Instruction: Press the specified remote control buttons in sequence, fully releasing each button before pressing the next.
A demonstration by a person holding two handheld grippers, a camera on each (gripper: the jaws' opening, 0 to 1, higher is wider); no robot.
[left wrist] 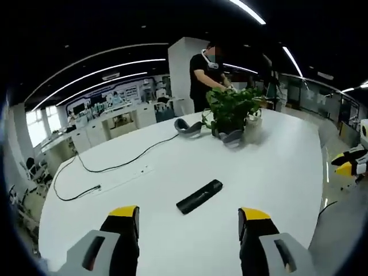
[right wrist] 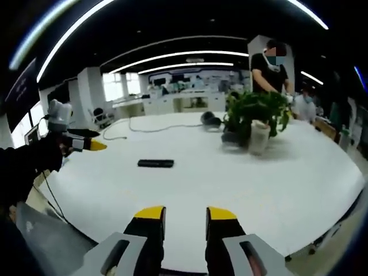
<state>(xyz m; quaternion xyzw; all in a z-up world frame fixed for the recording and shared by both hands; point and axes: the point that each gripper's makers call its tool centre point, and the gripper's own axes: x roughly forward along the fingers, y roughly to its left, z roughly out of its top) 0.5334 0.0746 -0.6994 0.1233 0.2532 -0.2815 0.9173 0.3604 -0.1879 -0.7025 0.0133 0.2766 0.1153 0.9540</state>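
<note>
A slim black remote control (left wrist: 199,196) lies flat on the big white table (left wrist: 276,172), just ahead of my left gripper (left wrist: 188,221). That gripper is open wide, and nothing sits between its yellow-tipped fingers (left wrist: 123,211). In the right gripper view the remote (right wrist: 155,163) lies farther off, to the upper left of my right gripper (right wrist: 186,217), which is open with a narrower gap and holds nothing. The right gripper (left wrist: 347,163) also pokes in at the right edge of the left gripper view. The left gripper (right wrist: 86,144), held by a dark-sleeved arm, shows at the left of the right gripper view.
A potted green plant (left wrist: 231,109) stands at the far side with grey headsets (left wrist: 188,127) beside it. A black cable (left wrist: 115,168) runs across the table's left part to a white power strip (left wrist: 129,177). A person (left wrist: 206,72) stands behind the plant. Desks fill the background.
</note>
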